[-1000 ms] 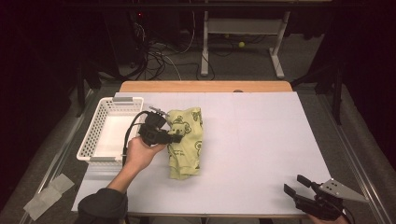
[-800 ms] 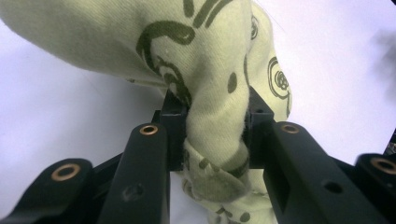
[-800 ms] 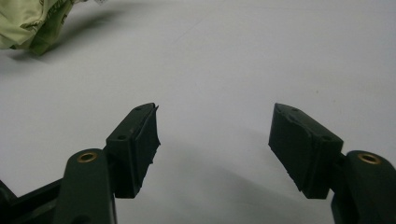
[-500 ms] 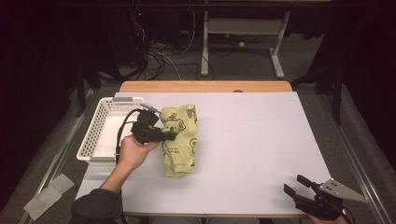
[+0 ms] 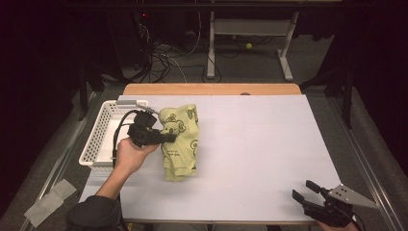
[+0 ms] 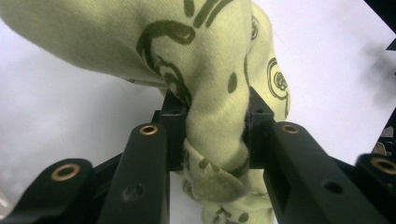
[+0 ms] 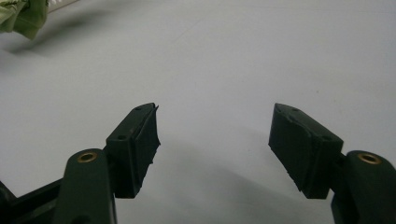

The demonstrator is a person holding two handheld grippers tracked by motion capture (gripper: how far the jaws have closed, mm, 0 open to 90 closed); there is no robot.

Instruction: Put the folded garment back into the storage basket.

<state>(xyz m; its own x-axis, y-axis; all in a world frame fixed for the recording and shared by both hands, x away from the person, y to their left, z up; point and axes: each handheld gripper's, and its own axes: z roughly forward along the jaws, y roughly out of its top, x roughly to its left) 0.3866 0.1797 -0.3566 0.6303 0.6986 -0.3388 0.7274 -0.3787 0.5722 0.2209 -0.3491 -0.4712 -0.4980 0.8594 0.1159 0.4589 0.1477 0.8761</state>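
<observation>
Left hand-held gripper (image 5: 169, 138) clamps a bunched fold of printed green garment (image 5: 180, 144), lifting it. Right hand-held gripper (image 5: 304, 191) idles agape, empty, at 5 o'clock. Next likely: carry toward white basket (image 5: 98, 139) at 9 o'clock.

Light falls from above onto the white bench (image 5: 250, 144), which reads bright and even, while the floor and room behind its far edge sink into near-black. In the high view detail is soft and slightly grainy. In the left gripper view the green cloth (image 6: 205, 70) is sharp where clamped, and the bench behind it is washed out. In the right gripper view soft shadows lie on the bench beneath the dark right gripper (image 7: 215, 140), whose near parts blur.
</observation>
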